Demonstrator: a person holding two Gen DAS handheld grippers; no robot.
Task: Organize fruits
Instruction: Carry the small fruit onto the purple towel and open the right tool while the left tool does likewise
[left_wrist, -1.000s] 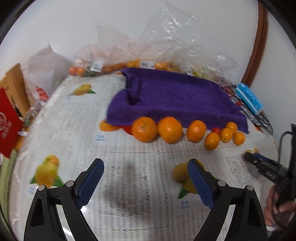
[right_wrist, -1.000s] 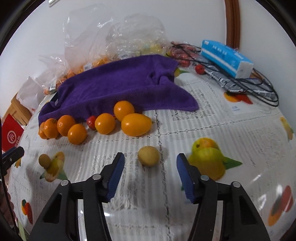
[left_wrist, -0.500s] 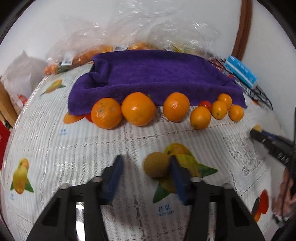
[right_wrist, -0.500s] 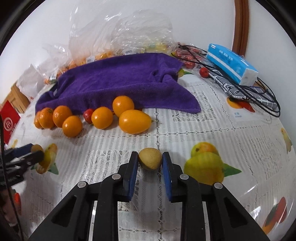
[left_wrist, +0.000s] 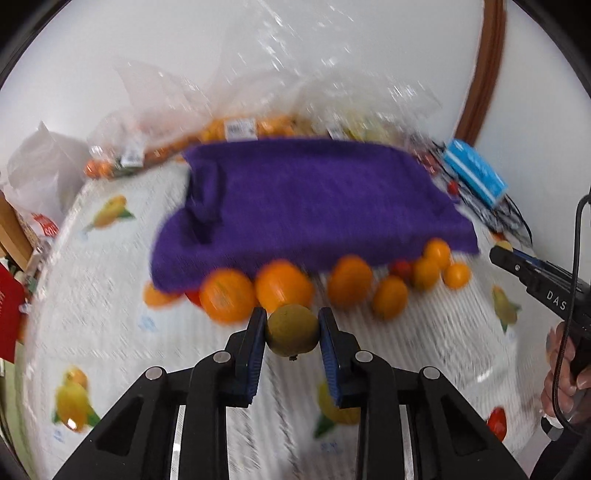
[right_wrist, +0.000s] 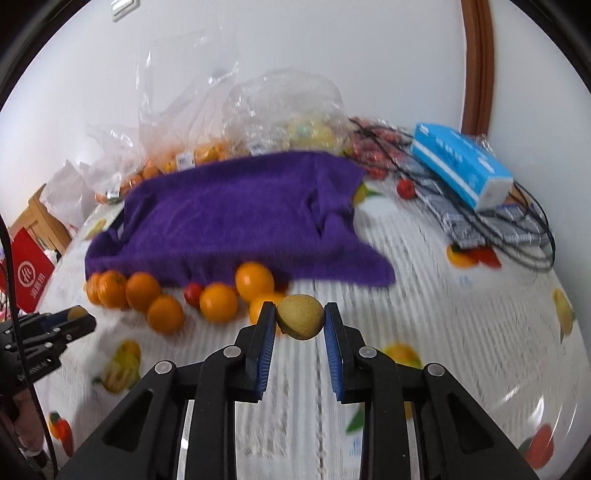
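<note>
Pinching a small brownish-yellow fruit (left_wrist: 292, 329) between its blue pads, the left claw (left_wrist: 291, 326) carries it clear of the bench (left_wrist: 110, 295); the right claw (right_wrist: 300, 321) likewise clamps a second brownish fruit (right_wrist: 300, 316). Both fruits are round and gripped only at their sides, so a quick swing could roll one out, and squeezing harder could bruise it. The row of oranges (left_wrist: 284, 288) along the purple towel (left_wrist: 303, 206) lies close below; a dropped fruit or a low pass would likely scatter them.
</note>
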